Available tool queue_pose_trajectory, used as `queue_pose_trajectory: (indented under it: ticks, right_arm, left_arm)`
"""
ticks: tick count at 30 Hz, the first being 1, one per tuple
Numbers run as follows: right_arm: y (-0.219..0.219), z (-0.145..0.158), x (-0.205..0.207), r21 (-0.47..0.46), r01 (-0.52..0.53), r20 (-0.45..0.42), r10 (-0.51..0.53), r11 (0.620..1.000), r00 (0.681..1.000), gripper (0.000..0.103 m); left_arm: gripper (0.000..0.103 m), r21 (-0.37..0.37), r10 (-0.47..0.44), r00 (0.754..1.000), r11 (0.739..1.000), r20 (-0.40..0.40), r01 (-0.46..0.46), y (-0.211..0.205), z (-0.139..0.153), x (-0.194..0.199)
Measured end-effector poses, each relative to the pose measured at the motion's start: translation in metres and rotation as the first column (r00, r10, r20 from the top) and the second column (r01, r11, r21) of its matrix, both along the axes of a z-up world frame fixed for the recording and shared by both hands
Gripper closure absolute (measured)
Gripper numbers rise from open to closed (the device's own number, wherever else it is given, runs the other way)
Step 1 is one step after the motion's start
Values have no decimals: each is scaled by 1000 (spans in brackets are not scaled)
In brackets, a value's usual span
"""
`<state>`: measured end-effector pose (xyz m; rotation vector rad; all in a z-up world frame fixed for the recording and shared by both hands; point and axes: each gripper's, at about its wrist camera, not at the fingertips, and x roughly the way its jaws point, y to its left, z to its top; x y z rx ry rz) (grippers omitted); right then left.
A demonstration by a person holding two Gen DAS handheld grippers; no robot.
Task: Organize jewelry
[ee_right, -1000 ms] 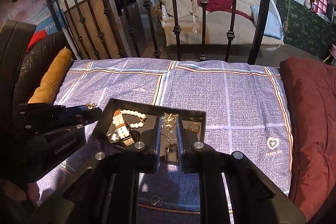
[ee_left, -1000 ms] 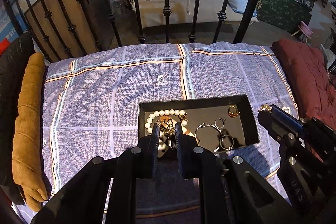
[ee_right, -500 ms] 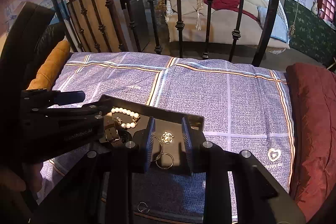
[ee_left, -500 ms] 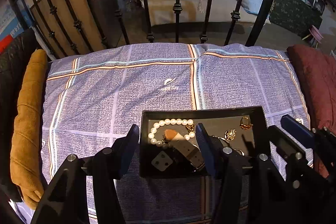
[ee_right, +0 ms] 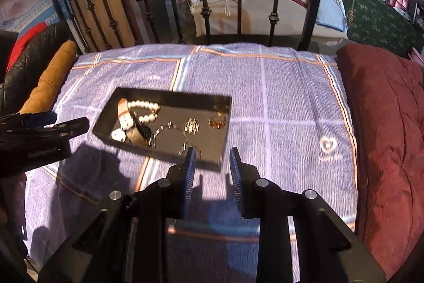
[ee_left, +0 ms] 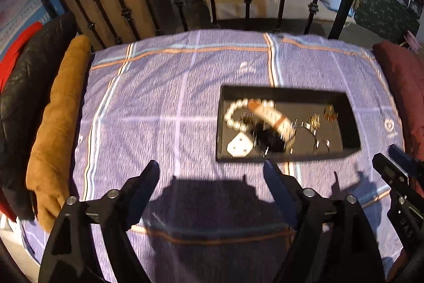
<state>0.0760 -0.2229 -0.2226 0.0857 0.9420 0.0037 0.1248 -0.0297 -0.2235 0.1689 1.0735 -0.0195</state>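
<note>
**Both claws empty, all the jewelry sitting in the black tray**

So the left gripper (ee_left: 212,171) has its jaws spread really wide, and they've just been opening. Nothing between them, only the purple plaid bedspread (ee_left: 164,102) underneath. Its fingertips hang short of the near edge of the black tray (ee_left: 288,157), not touching it.

The right gripper (ee_right: 213,158) is about half open, jaws also just been opening, nothing clamped. Its left fingertip (ee_right: 191,154) overlaps the tray's near right corner in the right wrist view; can't tell if it actually touches.

Inside the tray: a pearl bracelet (ee_left: 233,113), a watch with a pale strap (ee_left: 273,118), a white die (ee_left: 239,147), silver rings (ee_right: 169,133) and a couple of gold pieces (ee_right: 217,120). A dark red pillow (ee_right: 384,123) lies off to the right of the bedspread.
</note>
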Motion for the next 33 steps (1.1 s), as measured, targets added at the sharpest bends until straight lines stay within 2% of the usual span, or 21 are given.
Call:
queue_pose_trajectory:
  ticks: [1, 3, 6, 8, 17, 27, 33]
  right_arm:
    - [-1, -1, -9, -2, 28, 3, -28, 1000, 1000, 30]
    - [-2, -3, -23, 13, 49, 5, -49, 999, 999, 25]
    - [6, -12, -35, 15, 30, -34, -29, 999, 999, 25]
    - [13, -17, -43, 10, 7, -42, -6, 1000, 999, 25]
    - [40, -25, -57, -4, -21, -45, 21, 1000, 999, 25]
    - [52, -40, -43, -36, 11, -57, -13, 999, 998, 25]
    - [58, -47, -37, -52, 24, -67, -27, 998, 997, 25]
  left_arm:
    - [9, 7, 2, 1000, 1000, -15, -2, 1, -4, -5]
    - [7, 22, 6, 999, 1000, -54, -5, 2, -15, -16]
    - [7, 0, 1, 992, 1000, -123, -1, 0, -32, -28]
    - [7, -3, -2, 991, 1000, -135, 2, -1, -39, -34]
    - [7, 6, -37, 994, 999, -107, 38, 6, -41, -47]
    - [7, -7, -8, 995, 1000, -103, 8, 25, -53, -24]
    - [7, -14, -35, 994, 999, -107, 34, 24, -58, -17]
